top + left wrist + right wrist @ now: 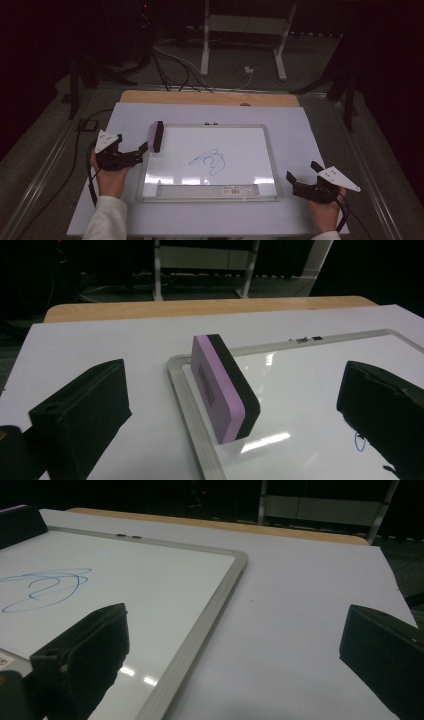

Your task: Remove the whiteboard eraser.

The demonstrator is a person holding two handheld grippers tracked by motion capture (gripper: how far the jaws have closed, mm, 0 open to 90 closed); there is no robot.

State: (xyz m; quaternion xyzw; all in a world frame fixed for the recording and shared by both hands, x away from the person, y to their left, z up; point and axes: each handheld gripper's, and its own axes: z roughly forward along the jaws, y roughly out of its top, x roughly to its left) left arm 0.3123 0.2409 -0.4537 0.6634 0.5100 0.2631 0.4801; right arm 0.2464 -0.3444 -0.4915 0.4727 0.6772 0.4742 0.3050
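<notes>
A whiteboard [272, 165] with a silver frame lies flat in the middle of the table, a blue scribble [210, 161] drawn near its centre. A purple and black eraser [156, 135] stands on edge at the board's far left corner, also in the left gripper view as the eraser [222, 387]. My left gripper [141, 151] is open just left of the board, its jaws on either side of the eraser with a gap. My right gripper [303, 176] is open to the right of the board, holding nothing. The right gripper view has the scribble [45, 587] at its left.
A white sheet [300, 130] covers the tabletop under the board, with a wooden edge [210, 98] at the far side. A tray strip with a barcode label [234, 190] runs along the board's near side. Cables and white stand legs [205, 50] are on the floor beyond.
</notes>
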